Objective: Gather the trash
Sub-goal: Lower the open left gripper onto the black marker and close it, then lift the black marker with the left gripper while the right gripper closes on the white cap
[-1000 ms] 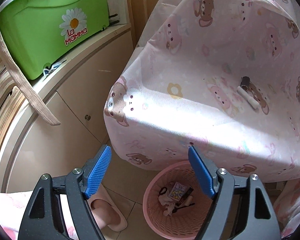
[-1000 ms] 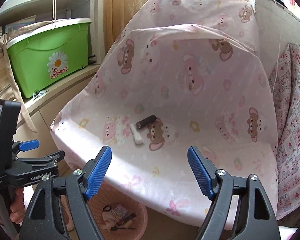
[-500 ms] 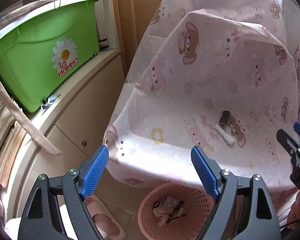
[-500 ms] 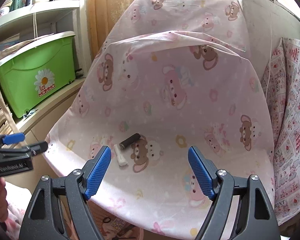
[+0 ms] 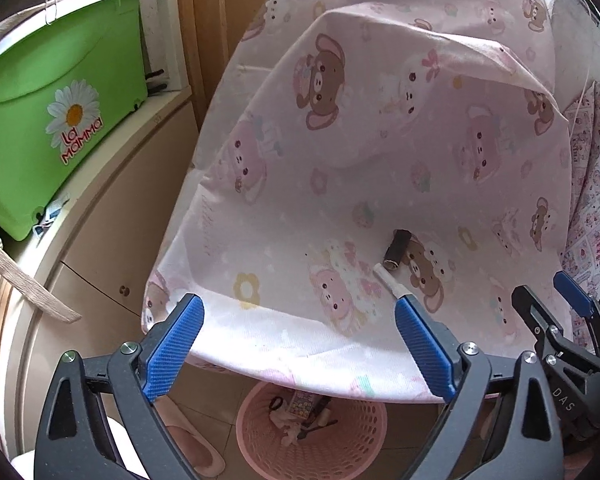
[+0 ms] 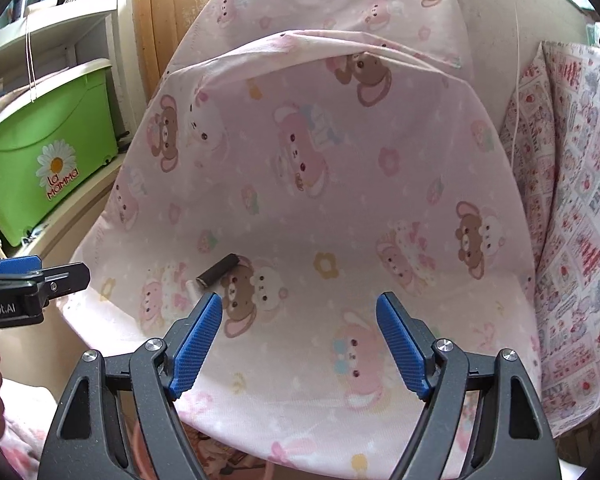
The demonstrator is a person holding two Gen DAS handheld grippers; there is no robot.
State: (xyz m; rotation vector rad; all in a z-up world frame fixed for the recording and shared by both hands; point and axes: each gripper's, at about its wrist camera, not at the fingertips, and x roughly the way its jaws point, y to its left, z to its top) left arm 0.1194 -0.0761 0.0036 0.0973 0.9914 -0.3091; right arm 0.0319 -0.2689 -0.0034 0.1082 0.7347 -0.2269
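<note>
Pink sheet (image 5: 380,184), basket (image 5: 256,436) below edge

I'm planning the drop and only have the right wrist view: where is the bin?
Observer: The pink basket stands on the floor, under the front edge of the bear-print cloth. It already holds some scraps.
Operator: The white stick is half hidden in my view. How does it lie?
Observer: The white stick lies whole on the cloth, with one end close by the dark roll. I cannot tell whether they touch.
Operator: Is the left gripper free?
Observer: Yes. The left gripper has just been opening its jaws. They stand wide, with nothing between them.
</note>
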